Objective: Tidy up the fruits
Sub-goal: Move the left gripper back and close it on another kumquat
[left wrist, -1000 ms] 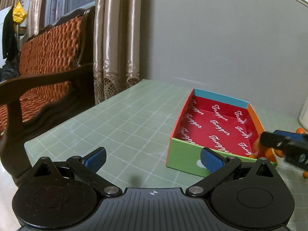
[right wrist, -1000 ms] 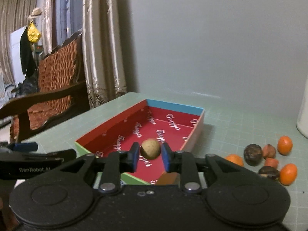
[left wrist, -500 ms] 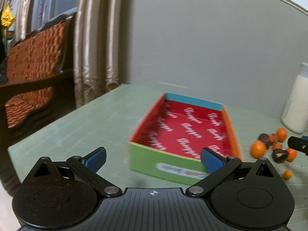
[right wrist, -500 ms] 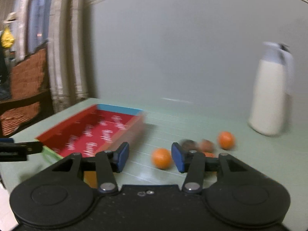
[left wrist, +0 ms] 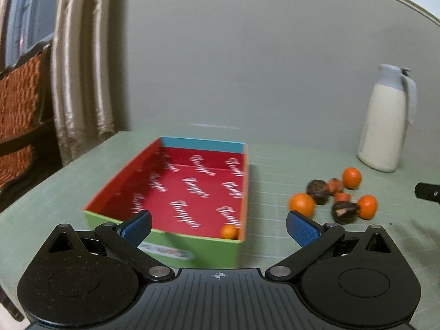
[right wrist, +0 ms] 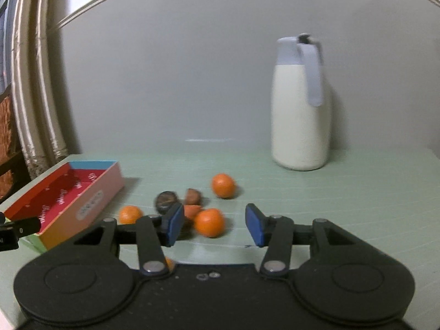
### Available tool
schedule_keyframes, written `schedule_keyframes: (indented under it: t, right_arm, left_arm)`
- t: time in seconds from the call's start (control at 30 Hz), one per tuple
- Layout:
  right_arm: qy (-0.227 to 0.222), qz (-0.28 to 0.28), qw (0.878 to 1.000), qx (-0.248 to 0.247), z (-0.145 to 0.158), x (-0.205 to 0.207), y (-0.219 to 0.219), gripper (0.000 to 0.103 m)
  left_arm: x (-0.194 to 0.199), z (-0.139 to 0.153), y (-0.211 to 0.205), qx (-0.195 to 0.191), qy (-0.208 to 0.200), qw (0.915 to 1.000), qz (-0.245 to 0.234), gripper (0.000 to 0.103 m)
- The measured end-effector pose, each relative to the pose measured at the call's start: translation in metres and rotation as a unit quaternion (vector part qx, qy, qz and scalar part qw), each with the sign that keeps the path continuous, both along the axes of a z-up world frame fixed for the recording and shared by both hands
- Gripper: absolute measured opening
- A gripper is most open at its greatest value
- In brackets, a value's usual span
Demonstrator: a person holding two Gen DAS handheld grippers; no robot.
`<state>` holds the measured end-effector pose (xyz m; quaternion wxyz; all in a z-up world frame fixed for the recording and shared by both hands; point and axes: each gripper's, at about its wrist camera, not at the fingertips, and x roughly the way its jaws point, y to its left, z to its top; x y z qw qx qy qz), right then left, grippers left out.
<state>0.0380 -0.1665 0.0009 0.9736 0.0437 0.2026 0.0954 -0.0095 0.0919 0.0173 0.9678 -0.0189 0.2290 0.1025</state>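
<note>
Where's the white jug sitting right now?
The white jug stands upright at the table's far edge against the grey wall, in both views right of and behind the loose fruit cluster.

A second ago the right gripper (right wrist: 214,224) pinched a small tan round fruit over the red-lined cardboard box (right wrist: 99,192); now its jaws stand apart, empty, facing the loose oranges (right wrist: 209,222) beside a white jug (right wrist: 299,115).

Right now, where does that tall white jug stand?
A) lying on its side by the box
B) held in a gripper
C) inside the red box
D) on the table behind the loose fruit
D: the white jug stands upright on the table, beyond the loose fruit.
</note>
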Motion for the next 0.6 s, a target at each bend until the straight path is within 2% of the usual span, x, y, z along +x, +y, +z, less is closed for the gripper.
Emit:
schedule_keyframes:
  t: [0.27,0.6]
  right_arm:
    - [0.003,-0.038,0.999,0.000,-0.004,-0.005,-0.039,0.049]
    - [0.005,-0.055,0.998,0.003,-0.009,-0.008,-0.059,0.049]
  left_arm:
    - [0.011,-0.005,-0.038,0.017,0.011,0.9991,-0.036,0.103]
    - [0.019,-0.010,-0.066,0.011,0.018,0.9981,-0.057,0.103]
